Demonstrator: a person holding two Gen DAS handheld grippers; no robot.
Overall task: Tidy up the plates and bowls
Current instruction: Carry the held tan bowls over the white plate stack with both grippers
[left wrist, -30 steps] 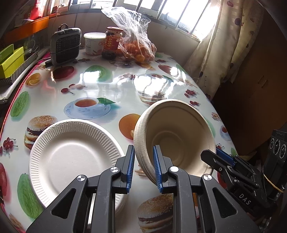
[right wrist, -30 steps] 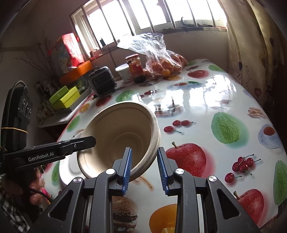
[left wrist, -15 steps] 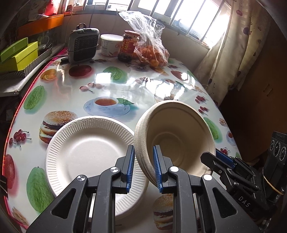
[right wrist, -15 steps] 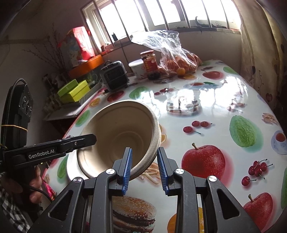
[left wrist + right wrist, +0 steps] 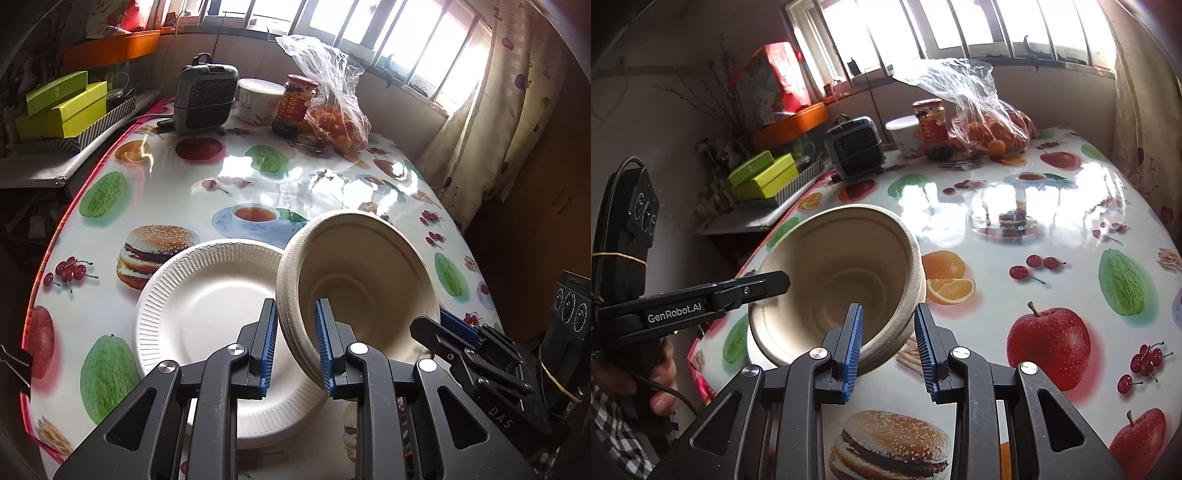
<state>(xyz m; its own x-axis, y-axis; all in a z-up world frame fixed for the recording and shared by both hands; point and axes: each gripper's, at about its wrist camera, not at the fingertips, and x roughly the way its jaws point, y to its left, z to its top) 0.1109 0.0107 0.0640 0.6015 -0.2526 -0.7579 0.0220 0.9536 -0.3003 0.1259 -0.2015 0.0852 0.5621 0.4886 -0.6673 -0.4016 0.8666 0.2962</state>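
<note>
We hold the bowl (image 5: 364,280) tilted above the surface (image 5: 177,192), its edge over the paper plate (image 5: 207,314). The left tool (image 5: 295,343) pinches its near rim; the right tool (image 5: 888,341) straddles the opposite rim, spread and not clearly gripping. We judge it light, stiff yet crushable pulp (grip the rolled rim gently). Bowl and plate are empty; behind, a plastic bag (image 5: 332,107) holds oranges.
</note>
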